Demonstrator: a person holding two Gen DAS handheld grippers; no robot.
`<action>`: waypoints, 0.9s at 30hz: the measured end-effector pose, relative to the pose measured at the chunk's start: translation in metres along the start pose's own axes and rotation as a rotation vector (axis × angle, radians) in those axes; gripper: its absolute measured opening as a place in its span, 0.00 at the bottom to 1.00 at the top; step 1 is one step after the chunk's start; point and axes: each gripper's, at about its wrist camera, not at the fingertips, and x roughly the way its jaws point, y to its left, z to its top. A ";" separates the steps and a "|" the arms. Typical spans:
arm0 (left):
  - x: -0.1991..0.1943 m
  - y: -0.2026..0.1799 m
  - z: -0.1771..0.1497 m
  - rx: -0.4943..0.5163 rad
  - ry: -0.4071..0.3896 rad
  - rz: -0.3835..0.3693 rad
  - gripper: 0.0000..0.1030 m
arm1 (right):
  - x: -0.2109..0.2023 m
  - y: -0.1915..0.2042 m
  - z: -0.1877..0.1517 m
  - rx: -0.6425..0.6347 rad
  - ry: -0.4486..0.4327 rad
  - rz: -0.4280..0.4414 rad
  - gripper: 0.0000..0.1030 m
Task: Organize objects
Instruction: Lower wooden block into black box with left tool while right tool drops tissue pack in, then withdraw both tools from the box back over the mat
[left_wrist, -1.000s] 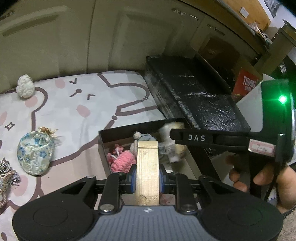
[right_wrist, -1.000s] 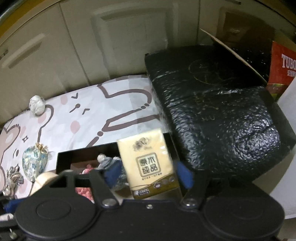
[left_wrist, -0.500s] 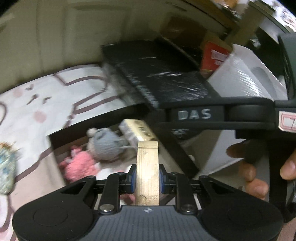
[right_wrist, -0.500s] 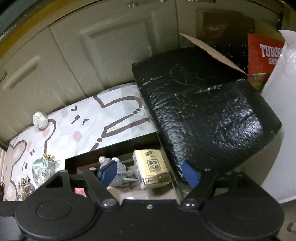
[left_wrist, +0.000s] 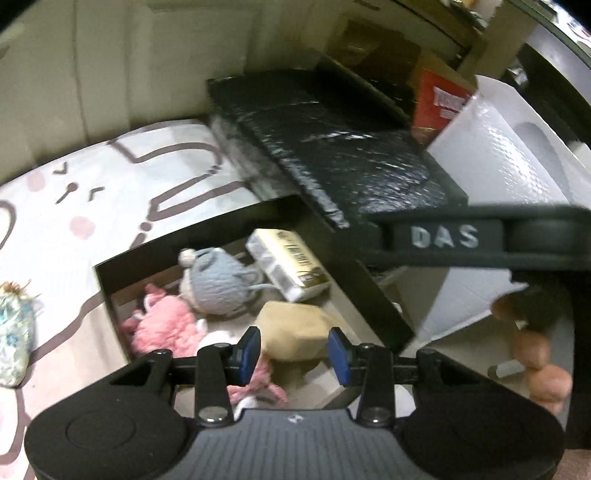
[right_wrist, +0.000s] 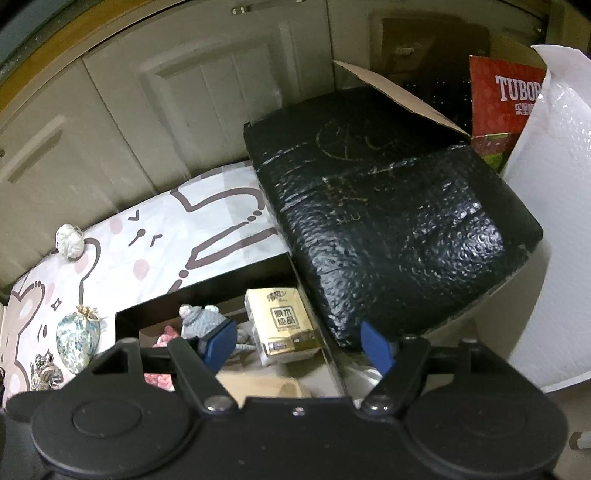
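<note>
The tan wooden block (left_wrist: 295, 326) lies tilted in the near right part of the shallow black box (left_wrist: 380, 295), beside a pink knitted toy (left_wrist: 162, 328), grey knitted doll (left_wrist: 218, 284) and yellow tissue pack (right_wrist: 280, 321). Both the left tool (left_wrist: 291, 350) and right tool (right_wrist: 299, 341) hover spread apart, holding nothing, above the box on the cartoon-print mat (left_wrist: 110, 192).

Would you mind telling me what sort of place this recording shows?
Probably a room at home, on the floor or a low surface by cupboards: panelled cabinet doors stand behind a cartoon-print mat, and packed boxes crowd the right, among them a black wrapped parcel and a red carton.
</note>
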 end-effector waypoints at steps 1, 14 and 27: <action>0.000 0.002 0.000 -0.007 0.002 0.006 0.39 | 0.000 0.001 -0.001 -0.003 0.003 0.000 0.73; -0.014 0.020 -0.003 -0.065 0.003 0.107 0.39 | -0.004 0.000 -0.013 -0.011 0.045 0.023 0.68; -0.031 0.056 -0.003 -0.168 -0.034 0.160 0.39 | 0.038 0.031 -0.038 -0.118 0.293 0.094 0.15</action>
